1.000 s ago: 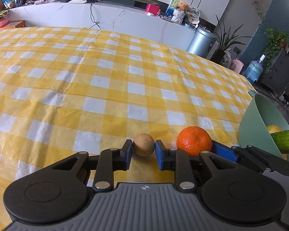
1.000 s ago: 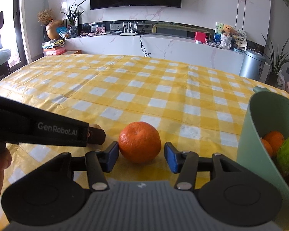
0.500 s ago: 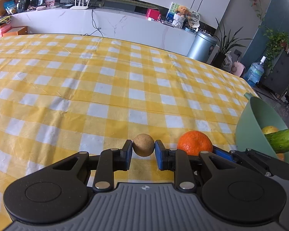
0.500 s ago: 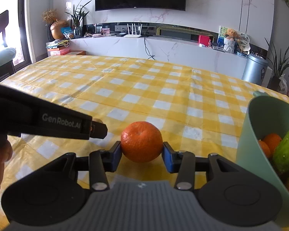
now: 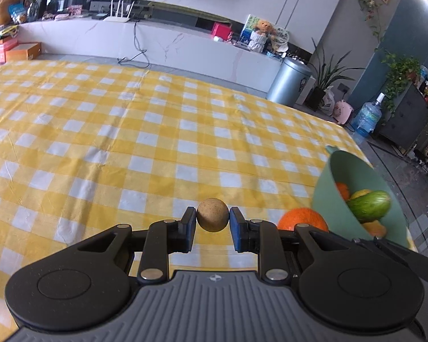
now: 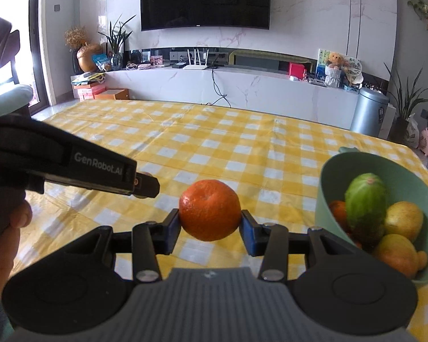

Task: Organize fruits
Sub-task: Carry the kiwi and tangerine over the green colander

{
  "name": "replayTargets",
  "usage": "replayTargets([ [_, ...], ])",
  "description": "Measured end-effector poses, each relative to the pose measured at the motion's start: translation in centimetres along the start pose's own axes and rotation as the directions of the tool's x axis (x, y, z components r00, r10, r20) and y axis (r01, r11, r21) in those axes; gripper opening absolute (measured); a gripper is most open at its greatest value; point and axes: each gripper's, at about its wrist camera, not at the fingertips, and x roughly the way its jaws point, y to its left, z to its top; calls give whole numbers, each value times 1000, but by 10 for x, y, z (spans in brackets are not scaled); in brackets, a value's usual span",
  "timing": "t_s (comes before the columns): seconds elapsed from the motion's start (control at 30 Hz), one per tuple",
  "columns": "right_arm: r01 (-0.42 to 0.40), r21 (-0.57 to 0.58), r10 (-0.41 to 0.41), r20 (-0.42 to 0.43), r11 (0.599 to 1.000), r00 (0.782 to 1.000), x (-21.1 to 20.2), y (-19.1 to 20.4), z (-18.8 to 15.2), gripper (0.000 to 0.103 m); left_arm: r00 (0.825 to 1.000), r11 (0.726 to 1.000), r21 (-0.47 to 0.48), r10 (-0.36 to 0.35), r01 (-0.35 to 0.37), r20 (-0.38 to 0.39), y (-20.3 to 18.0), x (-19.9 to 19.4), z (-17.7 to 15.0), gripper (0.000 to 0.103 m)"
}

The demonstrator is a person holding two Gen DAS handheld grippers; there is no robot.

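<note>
My left gripper [image 5: 212, 221] is shut on a small round brown fruit [image 5: 212, 214] and holds it above the yellow checked tablecloth [image 5: 157, 142]. My right gripper [image 6: 210, 222] is shut on an orange [image 6: 210, 209], also lifted off the cloth. In the left wrist view the orange [image 5: 301, 220] peeks out to the right, just left of the green bowl [image 5: 326, 188]. The green bowl [image 6: 325, 182] stands at the right and holds a green cucumber [image 6: 363, 199], yellow lemons [image 6: 403, 221] and small oranges [image 6: 338, 211]. The left gripper's black body [image 6: 71, 165] crosses the right wrist view's left side.
A person's hand [image 6: 2, 245] grips the left tool at the lower left. Beyond the table's far edge stand a white marble counter [image 6: 242, 85], a metal bin [image 6: 368, 111] and potted plants. The table's right edge runs just past the bowl.
The right gripper's jaws closed onto the orange. Both grippers rose off the cloth with their fruit, and more of the bowl's inside shows in both views.
</note>
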Motion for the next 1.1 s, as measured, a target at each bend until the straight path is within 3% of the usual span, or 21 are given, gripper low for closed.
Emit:
replayTargets([
  [0.53, 77, 106, -86, 80, 991, 993, -104, -53, -4, 42, 993, 986, 125, -114, 108, 40, -87, -52, -2, 28],
  [0.83, 151, 89, -162, 120, 984, 980, -147, -97, -3, 42, 983, 960, 219, -184, 173, 28, -141, -51, 0, 28],
  [1.1, 197, 19, -198, 96, 980, 975, -150, -134, -2, 42, 968, 931, 272, -251, 243, -7, -181, -32, 4, 28],
])
